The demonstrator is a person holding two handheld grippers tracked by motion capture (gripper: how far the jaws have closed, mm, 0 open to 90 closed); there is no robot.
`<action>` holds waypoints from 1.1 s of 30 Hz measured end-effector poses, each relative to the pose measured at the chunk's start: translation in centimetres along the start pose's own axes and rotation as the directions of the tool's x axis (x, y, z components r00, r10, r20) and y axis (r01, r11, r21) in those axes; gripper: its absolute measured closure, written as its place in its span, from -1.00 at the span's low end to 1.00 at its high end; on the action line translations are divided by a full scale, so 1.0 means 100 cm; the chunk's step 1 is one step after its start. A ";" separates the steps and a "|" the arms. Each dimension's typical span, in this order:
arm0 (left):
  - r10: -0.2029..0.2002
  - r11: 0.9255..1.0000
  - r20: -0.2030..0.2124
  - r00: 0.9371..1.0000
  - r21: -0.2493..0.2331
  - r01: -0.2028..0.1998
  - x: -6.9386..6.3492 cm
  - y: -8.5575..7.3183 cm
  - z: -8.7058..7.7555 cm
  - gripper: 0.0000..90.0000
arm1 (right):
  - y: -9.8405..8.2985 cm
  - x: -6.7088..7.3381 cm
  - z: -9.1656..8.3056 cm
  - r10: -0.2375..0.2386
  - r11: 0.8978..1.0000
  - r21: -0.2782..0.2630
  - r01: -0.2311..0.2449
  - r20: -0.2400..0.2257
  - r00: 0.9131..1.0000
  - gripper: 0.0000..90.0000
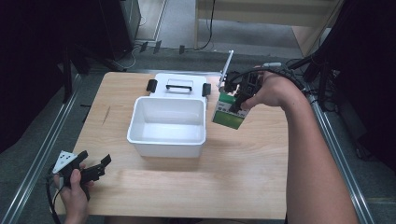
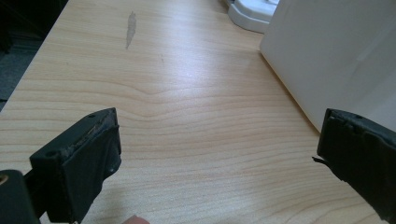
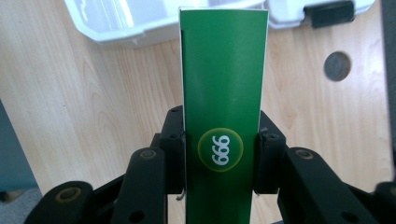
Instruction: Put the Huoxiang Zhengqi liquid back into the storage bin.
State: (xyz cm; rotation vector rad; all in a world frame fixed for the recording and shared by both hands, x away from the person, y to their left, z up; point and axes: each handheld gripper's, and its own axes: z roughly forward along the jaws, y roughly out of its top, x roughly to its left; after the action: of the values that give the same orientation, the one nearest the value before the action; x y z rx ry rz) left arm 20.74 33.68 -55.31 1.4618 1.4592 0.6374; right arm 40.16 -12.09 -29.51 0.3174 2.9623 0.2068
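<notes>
starting nearest us in the high view, we see the left gripper (image 1: 95, 164) held in a hand (image 1: 74, 193) at the near left corner of the wooden counter (image 1: 243, 182), low over the wood, with a grey three-cornered plate on top. its fingers (image 2: 77, 163) are spread wide with nothing between them; in the left gripper view the bare wood grain lies between them, with a grey smear farther along the counter and the white wall of the bin close at the right.

farther in, at the middle of the counter, we find the white plastic bin (image 1: 167, 142), open-topped and with nothing inside that we can see. just behind it lies its white lid (image 1: 179, 84), flat, with a black handle and black latches at its two ends.

beyond and to the right of the bin, the right gripper (image 1: 237, 103) holds a green carton (image 1: 228, 113) up off the counter, tilted, just beside the bin's far right corner. in the right gripper view its fingers (image 3: 173, 154) are pinching the carton (image 3: 224, 84) on both narrow sides. between them a round yellow-green badge carries the white figures "666" or "999"; we cannot tell which way it is meant to read. other print on the carton is too small in the high view to make out.
</notes>
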 end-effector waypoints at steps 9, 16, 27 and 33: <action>0.001 1.000 0.002 1.000 0.004 -0.001 0.001 0.000 0.000 -1.00 | 0.023 0.006 -0.023 -0.036 0.999 -0.024 0.036 0.002 0.999 0.44; -0.001 1.000 0.003 1.000 0.005 0.001 0.001 0.000 -0.001 -1.00 | 0.045 0.010 -0.031 -0.050 0.998 -0.044 0.049 -0.001 0.999 0.44; -0.006 1.000 0.006 1.000 0.002 0.006 0.001 0.000 0.000 -1.00 | 0.080 0.020 -0.027 -0.120 0.992 -0.051 0.119 -0.014 0.993 0.44; -0.005 1.000 0.005 1.000 0.003 0.005 0.001 0.000 0.000 -1.00 | 0.094 0.024 -0.022 -0.139 0.990 -0.041 0.138 -0.026 0.990 0.44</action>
State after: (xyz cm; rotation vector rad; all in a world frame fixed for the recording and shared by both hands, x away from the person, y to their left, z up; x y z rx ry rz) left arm 20.72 33.79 -55.31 1.4603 1.4602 0.6278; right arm 39.32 -2.73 -26.25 0.1039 2.9886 0.2541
